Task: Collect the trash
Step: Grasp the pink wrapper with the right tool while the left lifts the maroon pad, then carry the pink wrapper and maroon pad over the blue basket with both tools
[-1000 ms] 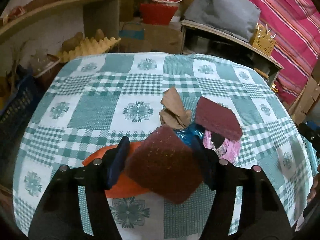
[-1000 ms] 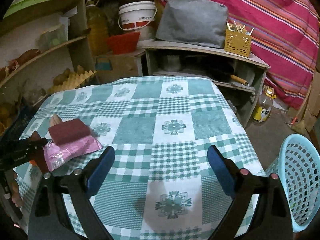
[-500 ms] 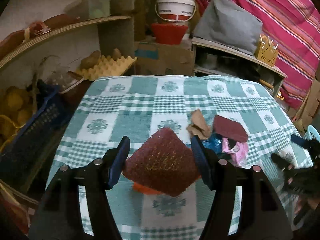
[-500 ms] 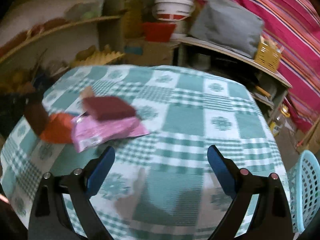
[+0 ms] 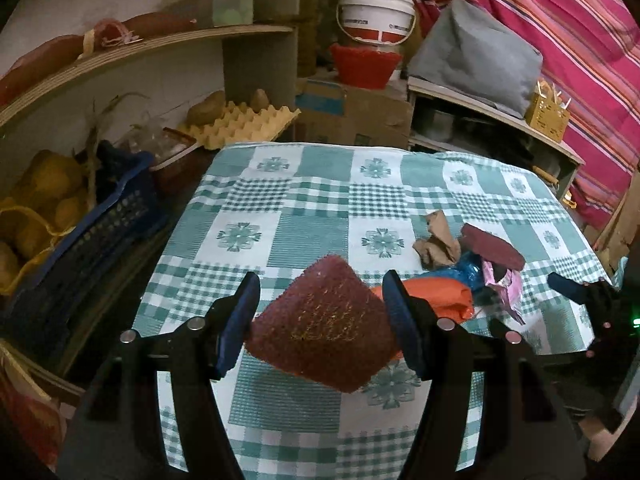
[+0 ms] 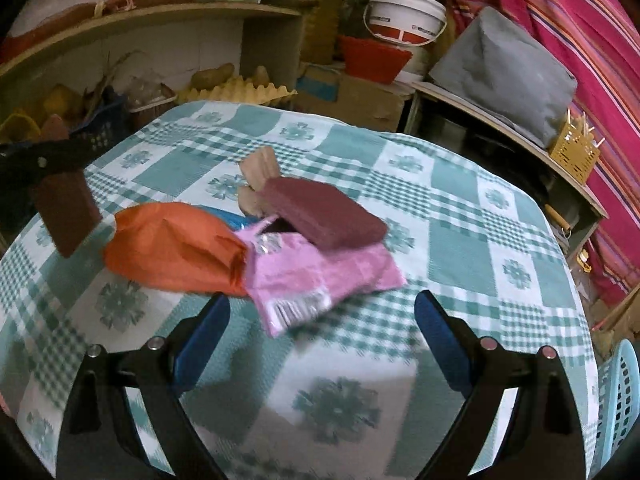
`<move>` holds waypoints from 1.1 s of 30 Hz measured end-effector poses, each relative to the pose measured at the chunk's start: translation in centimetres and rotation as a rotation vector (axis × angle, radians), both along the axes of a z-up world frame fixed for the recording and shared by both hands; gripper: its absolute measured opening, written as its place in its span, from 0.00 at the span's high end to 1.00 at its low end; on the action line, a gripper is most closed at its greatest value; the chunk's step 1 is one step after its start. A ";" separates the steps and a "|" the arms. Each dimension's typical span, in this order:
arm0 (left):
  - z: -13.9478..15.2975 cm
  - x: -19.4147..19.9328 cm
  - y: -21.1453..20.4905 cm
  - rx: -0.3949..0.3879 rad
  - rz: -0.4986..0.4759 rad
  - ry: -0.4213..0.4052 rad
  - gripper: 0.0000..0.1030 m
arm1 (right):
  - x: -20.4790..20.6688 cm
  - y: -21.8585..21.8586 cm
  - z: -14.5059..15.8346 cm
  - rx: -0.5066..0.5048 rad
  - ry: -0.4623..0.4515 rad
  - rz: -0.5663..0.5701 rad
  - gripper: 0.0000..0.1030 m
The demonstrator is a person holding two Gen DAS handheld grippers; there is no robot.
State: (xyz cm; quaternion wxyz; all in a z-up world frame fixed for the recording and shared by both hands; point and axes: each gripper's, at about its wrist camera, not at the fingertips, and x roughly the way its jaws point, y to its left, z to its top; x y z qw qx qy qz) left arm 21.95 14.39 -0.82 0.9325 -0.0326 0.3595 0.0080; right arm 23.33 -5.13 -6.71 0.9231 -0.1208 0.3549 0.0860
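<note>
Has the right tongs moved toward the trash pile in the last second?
Yes. The right tongs have closed in on the pink wrapper, which now sits just ahead of their open jaws; earlier it lay far left.

Both views are dim and warm-toned, with dark vignetted corners from the fisheye lens. Straight edges bow strongly toward the borders, such as the wooden shelf (image 5: 152, 46) at far left. The left wrist view is fairly sharp. The right wrist view is smeared by motion blur, worst on the near tablecloth (image 6: 332, 360), where soft shadows fall
</note>
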 end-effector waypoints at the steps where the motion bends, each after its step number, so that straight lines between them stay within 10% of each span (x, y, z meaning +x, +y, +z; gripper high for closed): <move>1: 0.0 0.0 0.1 -0.002 0.003 -0.001 0.40 | 0.2 0.4 -0.1 -0.007 -0.005 0.003 0.14; 9: 0.3 0.1 0.0 -0.003 0.005 -0.007 0.40 | 0.6 0.3 0.6 0.001 -0.009 0.062 0.78; 33: 4.2 0.5 -11.4 -0.018 -0.151 -0.100 0.40 | -3.9 -17.7 7.6 0.250 -0.083 -0.078 0.89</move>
